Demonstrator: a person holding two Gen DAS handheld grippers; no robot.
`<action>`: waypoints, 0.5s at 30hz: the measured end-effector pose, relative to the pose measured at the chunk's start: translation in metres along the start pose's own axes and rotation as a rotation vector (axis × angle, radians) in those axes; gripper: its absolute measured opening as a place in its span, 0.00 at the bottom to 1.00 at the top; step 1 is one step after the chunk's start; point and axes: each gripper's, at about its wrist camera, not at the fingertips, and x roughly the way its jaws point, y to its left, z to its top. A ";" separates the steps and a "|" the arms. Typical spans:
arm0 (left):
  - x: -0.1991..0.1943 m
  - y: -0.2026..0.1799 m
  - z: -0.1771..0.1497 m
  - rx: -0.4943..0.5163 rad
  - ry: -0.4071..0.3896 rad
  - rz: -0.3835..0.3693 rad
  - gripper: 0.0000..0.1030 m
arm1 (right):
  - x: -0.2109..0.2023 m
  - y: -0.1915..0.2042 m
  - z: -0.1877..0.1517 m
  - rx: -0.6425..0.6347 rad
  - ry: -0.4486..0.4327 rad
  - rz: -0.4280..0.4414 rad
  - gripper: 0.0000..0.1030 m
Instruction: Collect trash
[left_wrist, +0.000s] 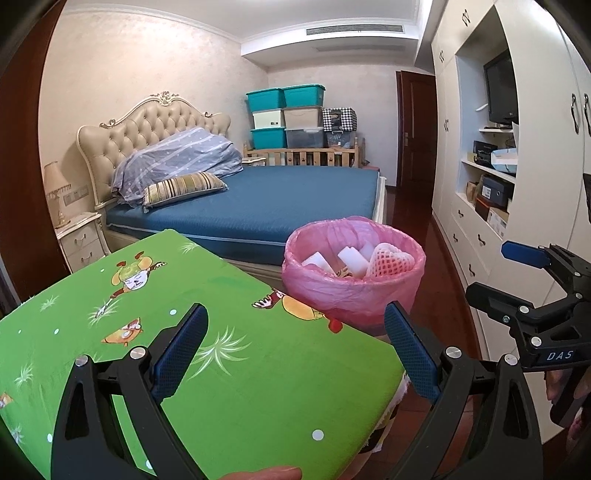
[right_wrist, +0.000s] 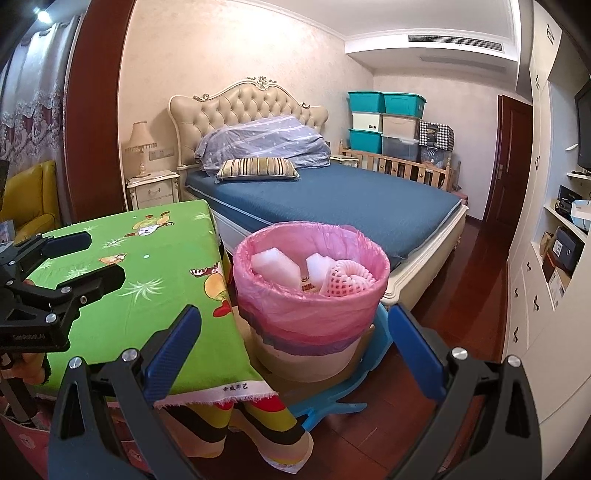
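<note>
My left gripper (left_wrist: 295, 354) hangs over the near corner of the table (left_wrist: 229, 387), whose green cartoon cloth (left_wrist: 177, 266) shows bare wherever I can see it. Its jaws stand wide apart with nothing between them. My right gripper (right_wrist: 295, 350) is just as wide and empty, pointing down at the bin (right_wrist: 310, 291), which sits just past the table's right edge on a blue stool (right_wrist: 380, 332) with a flat piece of cardboard (right_wrist: 364, 341) under it.

The bin wears a pink bag (left_wrist: 351, 291) folded over its rim. Inside lie the trash pieces: white foam blocks (right_wrist: 273, 267) and a pink foam fruit net (right_wrist: 347, 277), leaning against the right wall. From the left wrist view the same blocks (left_wrist: 351, 260) and net (left_wrist: 388, 260) show over the rim.

Between my right fingers nothing blocks the way to the bin's mouth. The cloth's frayed hem (right_wrist: 221, 397) hangs close to the bin's left side.

Behind the bin stands a bed (right_wrist: 332, 199) with a blue cover, a striped cushion (right_wrist: 258, 168) and a heaped quilt (right_wrist: 262, 142). Stacked storage boxes (right_wrist: 384, 122) fill the far corner, a white wardrobe (left_wrist: 480, 192) with open shelves runs along the right, and a nightstand (right_wrist: 153, 190) with a lamp (right_wrist: 138, 146) stands left of the bed. A yellow armchair (right_wrist: 31, 195) sits at the far left.
</note>
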 end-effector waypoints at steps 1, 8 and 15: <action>0.000 0.001 0.000 -0.004 0.000 0.001 0.87 | 0.001 0.000 0.000 0.000 0.000 0.000 0.95; -0.002 0.008 0.000 -0.016 -0.006 0.009 0.87 | 0.002 0.003 -0.001 -0.007 0.002 0.002 0.95; 0.001 0.010 -0.001 -0.018 -0.004 0.013 0.87 | 0.004 0.007 0.000 -0.011 0.002 0.009 0.95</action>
